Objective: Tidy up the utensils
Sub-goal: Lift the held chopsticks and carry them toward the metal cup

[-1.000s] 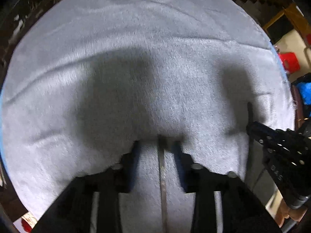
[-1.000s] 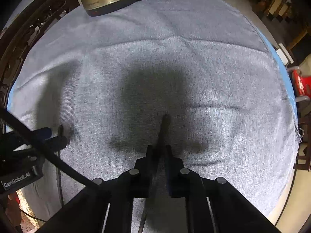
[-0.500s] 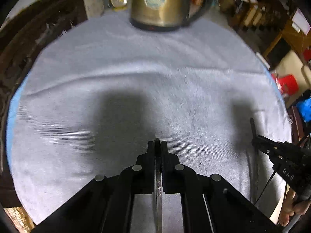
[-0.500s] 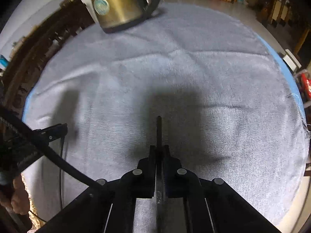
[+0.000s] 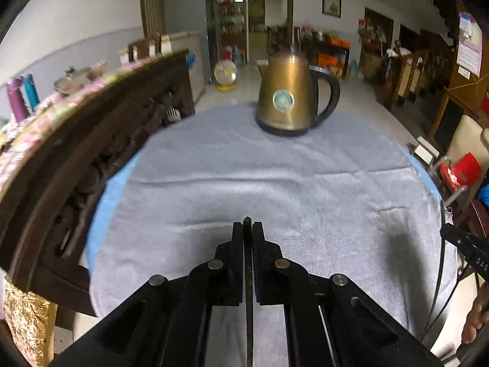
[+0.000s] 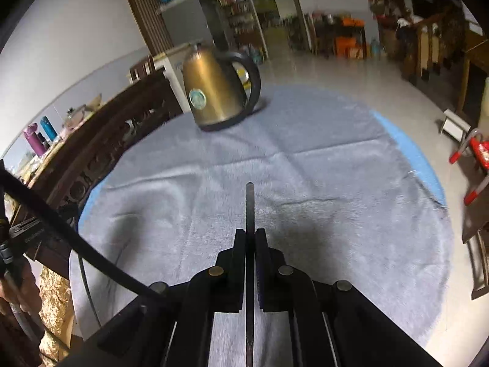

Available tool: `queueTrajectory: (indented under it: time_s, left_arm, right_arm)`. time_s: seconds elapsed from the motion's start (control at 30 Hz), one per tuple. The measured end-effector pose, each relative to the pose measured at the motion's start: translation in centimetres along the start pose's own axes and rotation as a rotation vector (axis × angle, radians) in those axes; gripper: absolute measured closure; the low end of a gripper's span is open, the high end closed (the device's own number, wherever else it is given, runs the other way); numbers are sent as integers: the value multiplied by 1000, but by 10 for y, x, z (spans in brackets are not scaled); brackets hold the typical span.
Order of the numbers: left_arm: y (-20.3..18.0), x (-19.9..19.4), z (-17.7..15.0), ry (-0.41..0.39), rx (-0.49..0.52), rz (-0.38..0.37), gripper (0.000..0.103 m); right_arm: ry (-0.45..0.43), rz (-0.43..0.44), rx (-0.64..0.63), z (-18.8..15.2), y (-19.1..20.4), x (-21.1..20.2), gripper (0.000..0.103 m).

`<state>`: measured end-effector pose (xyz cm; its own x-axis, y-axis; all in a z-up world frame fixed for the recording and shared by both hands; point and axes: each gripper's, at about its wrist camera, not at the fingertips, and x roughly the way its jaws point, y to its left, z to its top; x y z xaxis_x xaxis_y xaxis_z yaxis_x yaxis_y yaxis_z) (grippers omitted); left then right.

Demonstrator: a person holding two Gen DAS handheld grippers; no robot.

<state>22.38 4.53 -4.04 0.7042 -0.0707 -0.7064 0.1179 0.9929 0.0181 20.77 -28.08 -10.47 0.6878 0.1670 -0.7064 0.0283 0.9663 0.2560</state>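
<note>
A grey cloth covers the round table, cluttered room beyond. At its far side stands a bronze kettle, contents hidden. The left gripper pinches a thin dark utensil; the right gripper pinches another utensil strip, both above the near cloth.

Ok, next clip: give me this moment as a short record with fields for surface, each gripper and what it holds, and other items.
surface: grey cloth over a round table
left gripper: shut on a thin metal utensil, tip just past the fingers
right gripper: shut on a second thin metal utensil, tip well past the fingers
utensil type: cannot tell, seen edge-on
other items: brass-coloured kettle upright at the far side
</note>
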Motion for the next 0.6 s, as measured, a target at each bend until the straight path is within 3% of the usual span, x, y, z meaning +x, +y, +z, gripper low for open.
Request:
queueTrajectory:
  time_s: [0.33,0.6]
  left_arm:
    - [-4,-58,-26,-133,-2,53,98]
    - [-8,-91,-41,-183,-11,32,98]
  right_arm:
    - [-145,6,32,-36,7,-56,97]
    - [-211,23,46,-49,13,-92,97]
